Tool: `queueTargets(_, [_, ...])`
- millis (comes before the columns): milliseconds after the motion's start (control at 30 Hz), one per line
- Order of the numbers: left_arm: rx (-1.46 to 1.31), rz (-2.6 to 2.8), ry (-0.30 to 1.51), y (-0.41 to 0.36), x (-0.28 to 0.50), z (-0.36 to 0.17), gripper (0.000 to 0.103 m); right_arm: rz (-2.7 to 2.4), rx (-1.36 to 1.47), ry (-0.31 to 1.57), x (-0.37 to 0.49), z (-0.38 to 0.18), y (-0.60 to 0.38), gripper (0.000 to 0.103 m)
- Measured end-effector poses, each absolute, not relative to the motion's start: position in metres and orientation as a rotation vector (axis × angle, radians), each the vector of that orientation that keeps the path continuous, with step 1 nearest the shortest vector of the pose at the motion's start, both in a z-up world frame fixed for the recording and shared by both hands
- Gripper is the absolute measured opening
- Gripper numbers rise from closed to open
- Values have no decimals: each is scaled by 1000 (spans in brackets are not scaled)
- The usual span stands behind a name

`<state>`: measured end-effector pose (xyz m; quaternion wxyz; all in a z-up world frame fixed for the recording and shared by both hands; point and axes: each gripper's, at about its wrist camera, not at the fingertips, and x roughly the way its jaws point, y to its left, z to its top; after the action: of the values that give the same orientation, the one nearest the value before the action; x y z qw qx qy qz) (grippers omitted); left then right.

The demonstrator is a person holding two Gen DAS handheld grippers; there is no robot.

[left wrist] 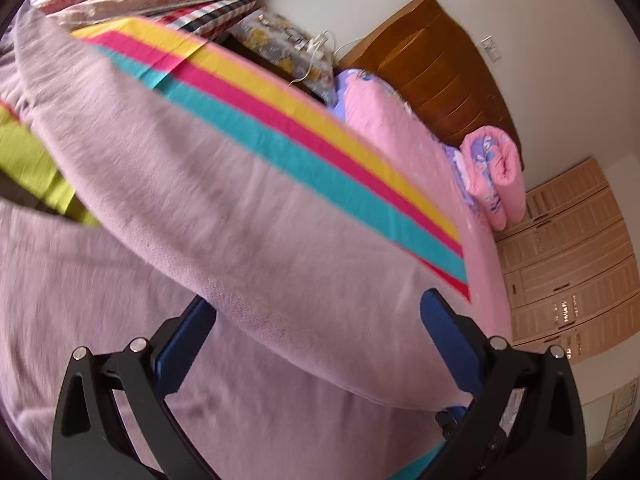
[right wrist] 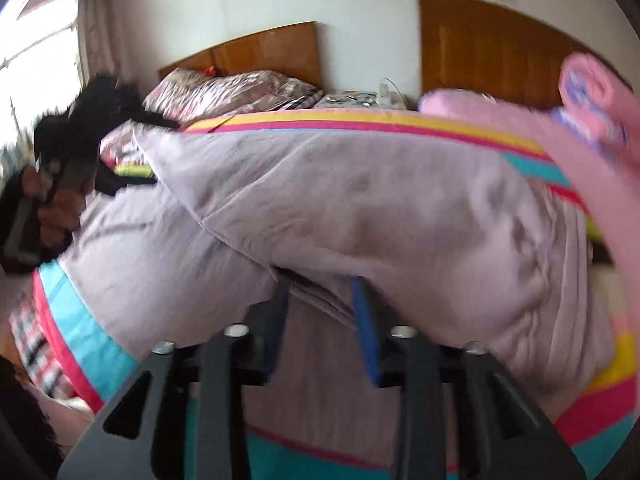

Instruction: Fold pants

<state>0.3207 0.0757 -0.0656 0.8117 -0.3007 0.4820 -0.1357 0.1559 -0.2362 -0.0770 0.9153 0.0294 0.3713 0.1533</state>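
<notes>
Lilac pants (left wrist: 220,200) lie across a striped bed cover (left wrist: 304,120), one leg folded over the rest. My left gripper (left wrist: 320,308) has its blue fingers (left wrist: 452,340) spread wide; the folded leg passes between and over them, hiding the left tip. In the right wrist view the pants (right wrist: 360,208) fill the middle. My right gripper (right wrist: 322,292) stands partly open, a folded edge of the cloth lying between its fingers (right wrist: 366,332) without being pinched. A hand (right wrist: 60,212) holds the left gripper (right wrist: 160,152) at the far left of that view.
A rolled pink quilt (left wrist: 496,176) sits by the wooden headboard (left wrist: 448,72). Crumpled bedding (right wrist: 228,92) is piled at the far end, with cables (left wrist: 316,44) on a surface beside it. Wardrobe doors (left wrist: 568,248) stand beyond the bed; a bright window (right wrist: 36,40) is at the left.
</notes>
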Motion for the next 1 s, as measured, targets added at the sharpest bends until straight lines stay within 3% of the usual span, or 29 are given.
queueTargets(67, [-658, -277, 1056, 81, 311, -80, 102, 286, 185, 748, 144, -74, -252, 69])
queueTargets(433, [-618, -234, 968, 118, 269, -86, 101, 203, 710, 885, 138, -94, -305, 61])
queueTargets(633, [-595, -212, 933, 130, 259, -84, 101, 17, 893, 838, 148, -107, -332, 61])
queueTargets(667, [-590, -212, 929, 132, 259, -83, 101, 10, 876, 833, 152, -106, -331, 55])
queueTargets(700, [-589, -212, 926, 135, 259, -83, 101, 0, 873, 827, 155, -106, -331, 34])
queueTargets(733, [-593, -212, 925, 138, 260, -83, 101, -4, 887, 820, 158, -106, -332, 22])
queueTargets(767, [-601, -211, 928, 141, 261, -85, 101, -3, 910, 803, 160, -105, -335, 17])
queueTargets(1000, [-749, -206, 963, 169, 288, -93, 98, 44, 876, 670, 171, -61, -350, 13])
